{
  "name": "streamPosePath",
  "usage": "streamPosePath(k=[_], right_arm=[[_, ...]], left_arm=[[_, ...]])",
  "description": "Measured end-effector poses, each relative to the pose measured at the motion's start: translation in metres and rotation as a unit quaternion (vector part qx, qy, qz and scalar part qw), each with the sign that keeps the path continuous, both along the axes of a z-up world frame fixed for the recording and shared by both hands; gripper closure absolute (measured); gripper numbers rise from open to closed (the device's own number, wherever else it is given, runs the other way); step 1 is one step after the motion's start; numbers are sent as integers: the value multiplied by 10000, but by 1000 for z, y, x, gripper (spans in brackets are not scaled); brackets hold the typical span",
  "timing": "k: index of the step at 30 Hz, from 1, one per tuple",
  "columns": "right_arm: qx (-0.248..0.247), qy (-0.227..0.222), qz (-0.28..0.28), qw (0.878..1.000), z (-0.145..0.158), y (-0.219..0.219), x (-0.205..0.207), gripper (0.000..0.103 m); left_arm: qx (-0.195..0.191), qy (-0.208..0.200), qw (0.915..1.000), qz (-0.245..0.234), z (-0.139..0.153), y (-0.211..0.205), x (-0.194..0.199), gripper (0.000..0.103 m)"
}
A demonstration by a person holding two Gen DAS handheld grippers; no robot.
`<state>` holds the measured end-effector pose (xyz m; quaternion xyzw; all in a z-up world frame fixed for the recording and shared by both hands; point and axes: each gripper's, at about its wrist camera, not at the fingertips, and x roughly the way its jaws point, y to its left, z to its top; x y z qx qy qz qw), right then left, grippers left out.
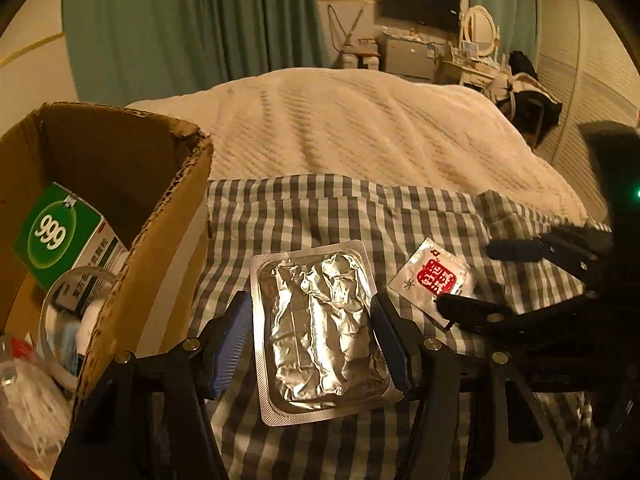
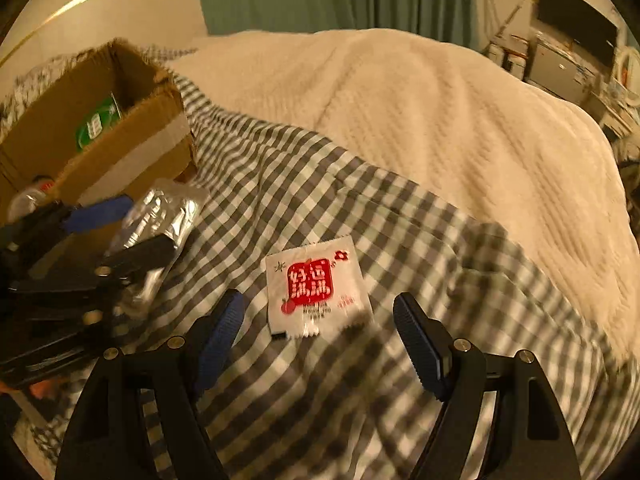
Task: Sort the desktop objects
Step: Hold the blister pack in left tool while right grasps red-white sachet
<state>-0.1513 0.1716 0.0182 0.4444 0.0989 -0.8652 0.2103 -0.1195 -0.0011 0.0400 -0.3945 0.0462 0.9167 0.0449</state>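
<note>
- Left gripper (image 1: 312, 344): jaws clenched on the foil blister pack (image 1: 316, 332), one pad against each long edge. The pack is lifted clear of the checked cloth (image 1: 304, 208) on the bed, its long axis running along the gripper's pointing line.
- Cardboard box (image 1: 160, 216): stands open just left of the held pack, at the left edge of the checked cloth. It already contains a green medicine carton (image 1: 60, 236) and other items too cluttered to identify.
- Right gripper (image 2: 320, 340): jaws released and wide, nothing pressed between them.
- White sachet (image 2: 316, 288) with red print: lies flat on the checked cloth, directly ahead of the right jaws and roughly centred on their gap. It is nearly square, its slightly longer axis pointing away from the gripper.
- Assessment: the right hand is plainly nearer the sachet; the left is occupied. The sachet is thin and flat, so a grasp on soft bedding may pinch cloth.
</note>
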Motion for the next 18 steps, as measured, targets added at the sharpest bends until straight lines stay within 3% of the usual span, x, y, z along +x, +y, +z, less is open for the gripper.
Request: streamPosePath(k=[4, 11, 16, 18], right_arm=[[359, -44, 240, 9991, -19, -16, -12, 26], [512, -73, 171, 9985, -28, -23, -23, 28], [648, 61, 158, 9978, -23, -21, -18, 59], [591, 42, 102, 9982, -21, -18, -17, 64]], left_arm=[[-137, -1, 9998, -148, -6, 1, -2, 40], [25, -124, 9999, -97, -11, -6, -3, 40], [40, -104, 9999, -24, -8, -3, -2, 40], [-9, -47, 10000, -5, -5, 0, 0, 40]])
